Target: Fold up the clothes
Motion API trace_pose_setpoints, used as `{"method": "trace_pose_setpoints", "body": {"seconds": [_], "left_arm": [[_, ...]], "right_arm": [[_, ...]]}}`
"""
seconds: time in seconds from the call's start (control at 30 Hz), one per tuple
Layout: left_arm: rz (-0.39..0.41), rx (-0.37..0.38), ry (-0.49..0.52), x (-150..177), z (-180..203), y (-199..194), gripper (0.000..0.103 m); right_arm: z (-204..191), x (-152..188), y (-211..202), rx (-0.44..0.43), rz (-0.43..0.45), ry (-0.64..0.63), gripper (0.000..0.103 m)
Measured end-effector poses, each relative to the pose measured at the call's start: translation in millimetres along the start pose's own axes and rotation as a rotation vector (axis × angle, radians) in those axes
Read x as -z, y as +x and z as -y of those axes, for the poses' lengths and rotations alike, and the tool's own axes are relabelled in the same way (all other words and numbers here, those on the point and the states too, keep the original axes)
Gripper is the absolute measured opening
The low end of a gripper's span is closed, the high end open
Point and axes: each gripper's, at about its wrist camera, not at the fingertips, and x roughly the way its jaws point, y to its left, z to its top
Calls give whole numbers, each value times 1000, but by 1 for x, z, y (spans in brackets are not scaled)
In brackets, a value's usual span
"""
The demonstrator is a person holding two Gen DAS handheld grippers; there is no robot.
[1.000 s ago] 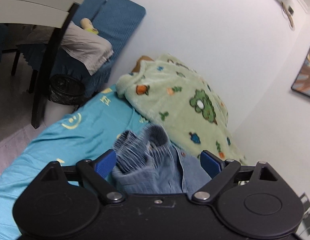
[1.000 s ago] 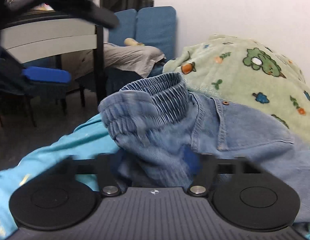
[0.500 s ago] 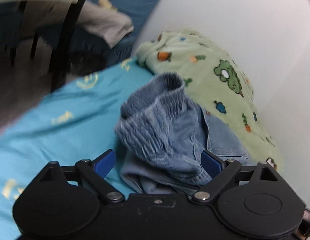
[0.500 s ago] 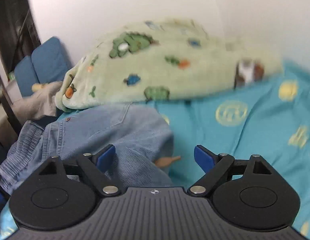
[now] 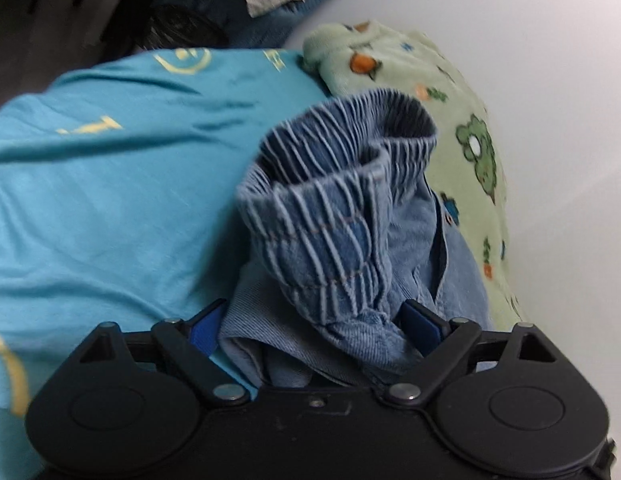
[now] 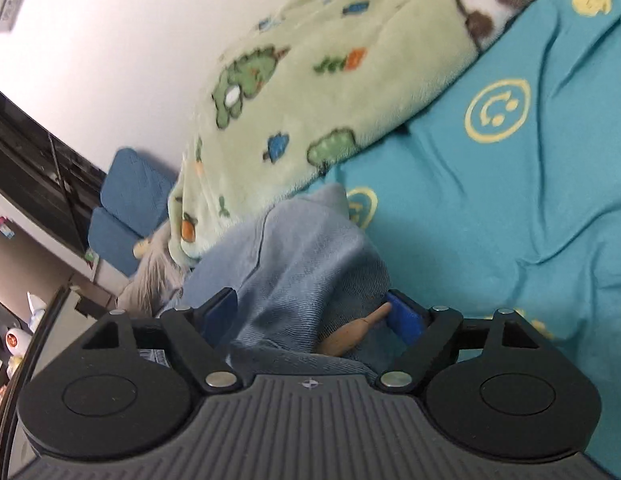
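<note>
A pair of blue denim shorts [image 5: 342, 240] with a ribbed elastic waistband lies bunched on the teal bed sheet [image 5: 110, 184]. My left gripper [image 5: 314, 320] stands wide open around the waistband end, its blue pads on either side of the cloth. In the right wrist view my right gripper [image 6: 314, 312] is open around a raised fold of the same denim [image 6: 302, 264], with a tan cord end [image 6: 358, 330] by the right pad.
A light green fleece blanket with cartoon prints [image 5: 462, 128] [image 6: 310, 92] lies along the white wall behind the shorts. Blue cushions [image 6: 126, 200] and a dark table leg [image 6: 26, 344] stand beyond the bed's end. Open teal sheet [image 6: 510, 200] spreads to the right.
Both grippers have moved closer to the shorts. The right view has swung from the waistband to a fold at the other end. The jaws stay open.
</note>
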Motion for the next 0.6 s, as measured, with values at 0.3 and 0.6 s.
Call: {"method": "trace_pose_setpoints", "body": {"seconds": [0.3,0.6], "left_arm": [[73,-43,88,2,21,-2,30],[173,10,10,-3,36,-49,25]], "right_arm": [[-19,14,7,17,0,-101,46],[-66,8,-28,-30,96,-203,38]]}}
